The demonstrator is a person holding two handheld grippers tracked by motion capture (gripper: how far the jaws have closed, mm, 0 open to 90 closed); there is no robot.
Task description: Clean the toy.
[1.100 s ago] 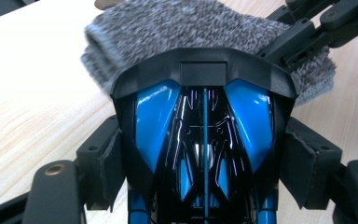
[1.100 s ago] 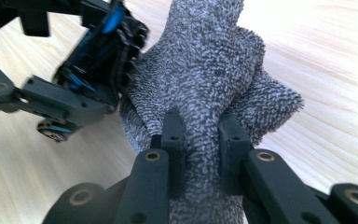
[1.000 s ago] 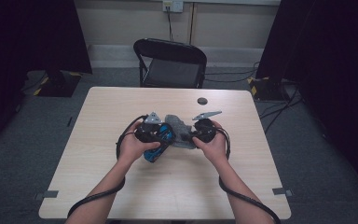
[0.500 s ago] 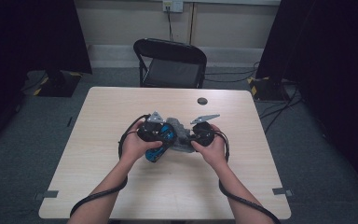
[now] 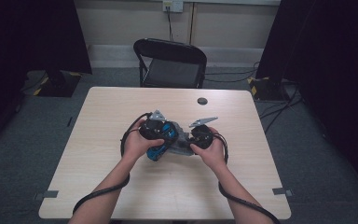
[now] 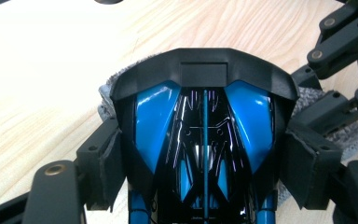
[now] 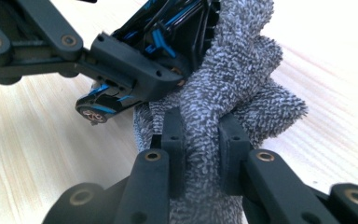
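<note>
Over the middle of the pale wooden bench (image 5: pixel 121 186), the left gripper (image 6: pixel 205 154) clamped a glossy blue-and-black plastic toy car (image 6: pixel 204 135) between its 2 pads, while the right gripper (image 7: pixel 200 140) pinched a fuzzy grey cloth (image 7: pixel 242 88) pressed against the car.

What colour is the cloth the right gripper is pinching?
Grey, a flecked fuzzy weave; the cloth shows best in the right gripper view, between the right gripper pads.

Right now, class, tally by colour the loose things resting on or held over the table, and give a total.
Blue and black: 1, the toy car
Grey: 1, the cloth
Black: 1, the small round disc
Total: 3
</note>
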